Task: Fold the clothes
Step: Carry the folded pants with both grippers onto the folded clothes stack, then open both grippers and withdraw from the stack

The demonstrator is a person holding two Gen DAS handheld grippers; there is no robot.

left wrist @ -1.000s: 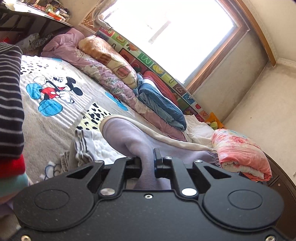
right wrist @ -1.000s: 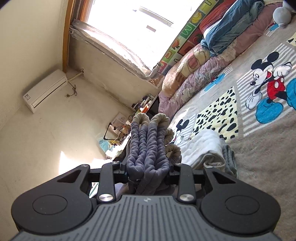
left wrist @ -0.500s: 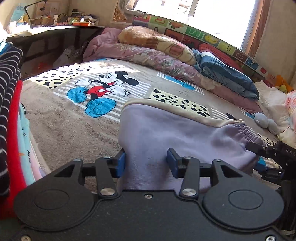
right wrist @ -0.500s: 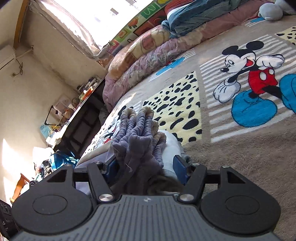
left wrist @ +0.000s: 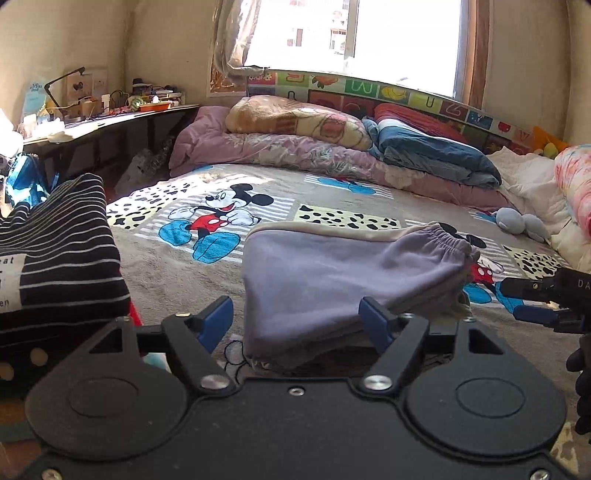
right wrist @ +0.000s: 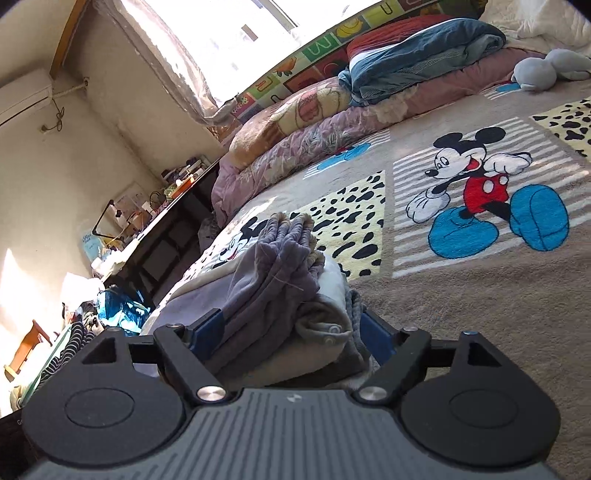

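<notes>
Your left gripper and right gripper are both opening wide, letting go of the folded lilac trousers settling on the small pile on the bed; be backing out straight, snagging no cuffs.

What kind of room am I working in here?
Most likely a lived-in bedroom: a bed with a cartoon-mouse blanket, rolled quilts stacked under the window, and a cluttered desk alongside.
</notes>
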